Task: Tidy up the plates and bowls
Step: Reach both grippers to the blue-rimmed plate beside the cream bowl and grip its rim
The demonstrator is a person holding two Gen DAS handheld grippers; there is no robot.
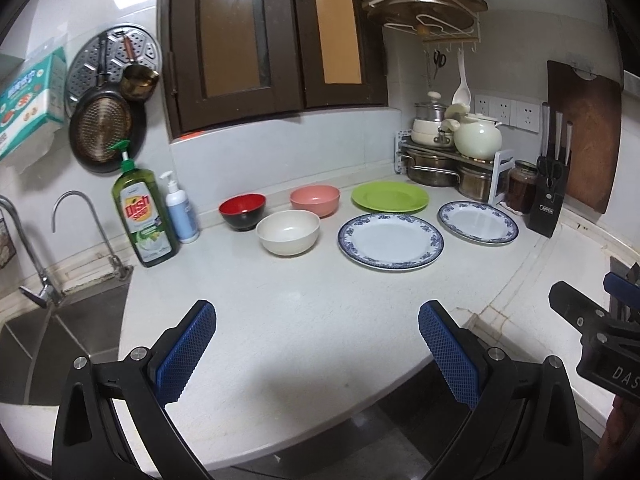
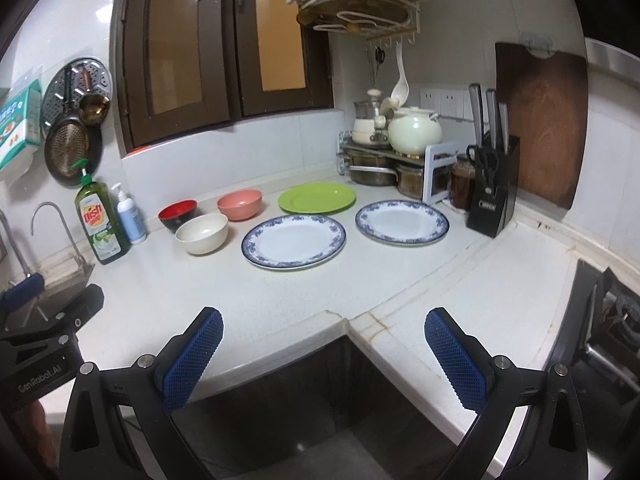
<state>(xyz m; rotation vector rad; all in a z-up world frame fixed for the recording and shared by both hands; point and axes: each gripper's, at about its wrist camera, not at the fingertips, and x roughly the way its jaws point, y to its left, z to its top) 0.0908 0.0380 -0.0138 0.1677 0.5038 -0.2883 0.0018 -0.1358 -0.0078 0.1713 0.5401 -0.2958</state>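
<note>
We hold the left hand-held gripper (image 1: pixel 316 354) and right hand-held gripper (image 2: pixel 324 358) wide apart and empty above the surface (image 1: pixel 280 320). Three bowls (image 1: pixel 288 232) and three plates (image 1: pixel 390 240) lie separately beyond. Thin plate rims risk slipping from the pads.

Reading "Dish" in red letters on the label of the green soap bottle (image 1: pixel 145 216) beside the sink. Showing "GenRobot.AI" in pale letters on the black body of the left gripper (image 2: pixel 38 376) at the edge of the right wrist view. Showing "DAS", cut off by the frame, on the right gripper (image 1: pixel 624 374) in the left wrist view. Bearing print too blurred to read on the knife block (image 1: pixel 548 210) and the tissue pack (image 1: pixel 28 96).
</note>
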